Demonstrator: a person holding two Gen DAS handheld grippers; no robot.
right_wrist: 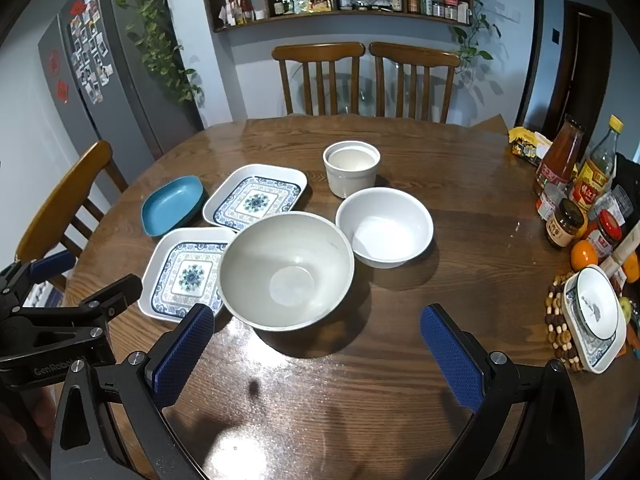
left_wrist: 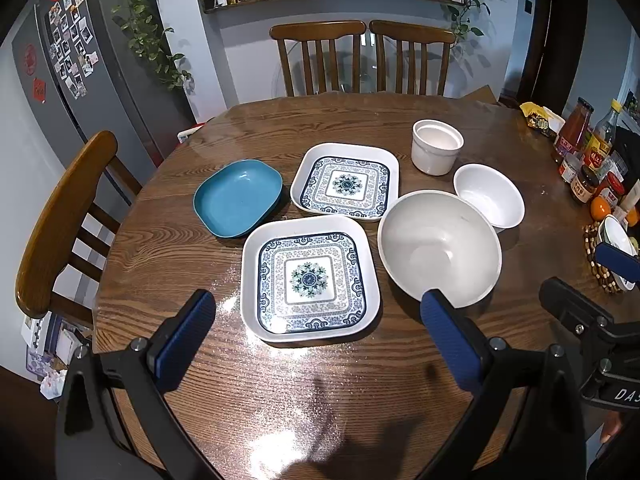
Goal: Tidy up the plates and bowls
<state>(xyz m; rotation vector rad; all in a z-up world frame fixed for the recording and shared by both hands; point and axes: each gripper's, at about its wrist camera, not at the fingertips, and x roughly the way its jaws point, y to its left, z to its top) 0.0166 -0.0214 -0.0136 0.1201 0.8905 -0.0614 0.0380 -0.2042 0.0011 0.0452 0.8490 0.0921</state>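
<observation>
Near the bench point(left_wrist: 168, 264) middle lie two patterned plates point(left_wrist: 311, 278), a blue dish point(left_wrist: 238, 198) and three white bowls point(left_wrist: 440, 244); both grippers, left gripper point(left_wrist: 318, 316) and right gripper point(right_wrist: 318, 330), hover above the near edge, fingers apart, holding nothing.

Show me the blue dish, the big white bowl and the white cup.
blue dish point(left_wrist: 236, 198), left wrist view, inner floor.
big white bowl point(right_wrist: 286, 264), right wrist view, inside wall above the base.
white cup point(right_wrist: 352, 178), right wrist view, outer wall.

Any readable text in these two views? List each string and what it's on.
"GenRobot": partly cut off, on the left tool's black body, right wrist view.
"DA": cut off at the frame edge, on the right tool's body, left wrist view.
Bottle and jar labels: print present, too small to read.
Fridge magnets and red signs: unreadable.
</observation>
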